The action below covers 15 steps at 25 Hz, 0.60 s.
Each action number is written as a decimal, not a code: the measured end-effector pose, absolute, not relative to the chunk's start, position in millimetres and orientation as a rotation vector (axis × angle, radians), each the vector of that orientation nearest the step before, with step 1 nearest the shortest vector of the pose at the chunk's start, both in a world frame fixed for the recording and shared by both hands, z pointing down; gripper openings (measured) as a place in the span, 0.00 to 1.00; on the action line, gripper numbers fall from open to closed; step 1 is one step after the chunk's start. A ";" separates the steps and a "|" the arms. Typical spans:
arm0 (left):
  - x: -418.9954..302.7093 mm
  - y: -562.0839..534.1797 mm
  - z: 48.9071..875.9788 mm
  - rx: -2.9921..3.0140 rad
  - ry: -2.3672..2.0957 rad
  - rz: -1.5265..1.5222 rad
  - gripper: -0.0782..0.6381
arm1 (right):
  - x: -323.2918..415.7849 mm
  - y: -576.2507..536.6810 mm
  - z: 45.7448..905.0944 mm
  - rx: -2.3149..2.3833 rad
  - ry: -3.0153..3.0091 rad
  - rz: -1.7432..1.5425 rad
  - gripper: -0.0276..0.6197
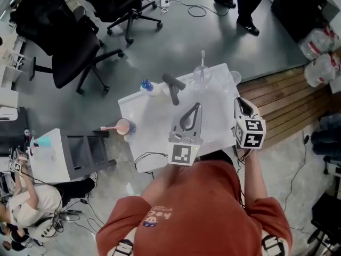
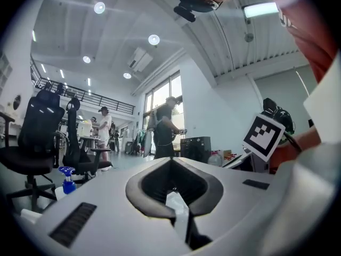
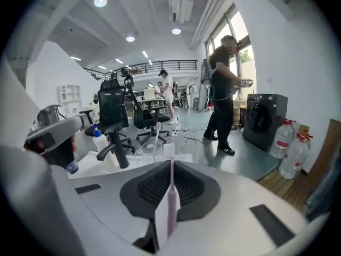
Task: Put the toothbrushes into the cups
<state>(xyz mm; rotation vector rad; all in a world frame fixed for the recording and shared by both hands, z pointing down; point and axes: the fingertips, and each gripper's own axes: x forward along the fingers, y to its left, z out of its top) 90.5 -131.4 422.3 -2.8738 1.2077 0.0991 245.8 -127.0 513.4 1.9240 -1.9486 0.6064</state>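
Observation:
My right gripper (image 3: 170,217) is shut on a pale pink toothbrush (image 3: 171,196), whose bristle head (image 3: 168,150) sticks up past the jaws. Beyond it stand two clear cups (image 3: 143,152) (image 3: 189,152). In the head view the right gripper (image 1: 238,101) hangs over the white table's (image 1: 144,111) right edge, near a clear cup (image 1: 234,78). Another clear cup (image 1: 202,78) holds a toothbrush (image 1: 202,58) upright. A pink cup (image 1: 123,127) at the table's left has a pink toothbrush (image 1: 108,128) pointing out sideways. My left gripper (image 1: 197,106) (image 2: 176,202) is shut over the table's middle, nothing seen in it.
A black faucet-like stand (image 1: 173,87) and a blue-capped spray bottle (image 1: 147,85) stand at the table's far side. Office chairs (image 1: 80,52) are beyond on the left. A person (image 3: 221,89) stands past the table, and water jugs (image 1: 319,57) sit at right by wooden decking.

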 end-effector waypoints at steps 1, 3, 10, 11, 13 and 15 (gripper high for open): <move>89.1 -131.0 421.6 -2.872 1.211 0.104 0.13 | 245.8 -129.0 505.5 1.935 -1.962 0.587 0.09; 86.2 -130.9 420.1 -2.866 1.221 0.118 0.13 | 245.1 -133.6 489.6 1.960 -1.994 0.542 0.09; 83.4 -132.7 413.2 -2.849 1.222 0.148 0.13 | 248.1 -149.5 440.2 2.065 -2.099 0.376 0.09; 83.4 -133.4 413.4 -2.849 1.224 0.148 0.14 | 249.2 -151.8 434.6 2.077 -2.113 0.353 0.09; 83.7 -135.3 412.8 -2.848 1.228 0.148 0.14 | 251.8 -157.0 423.3 2.098 -2.140 0.314 0.09; 84.6 -137.7 412.6 -2.845 1.231 0.142 0.13 | 254.7 -162.7 414.0 2.116 -2.160 0.285 0.09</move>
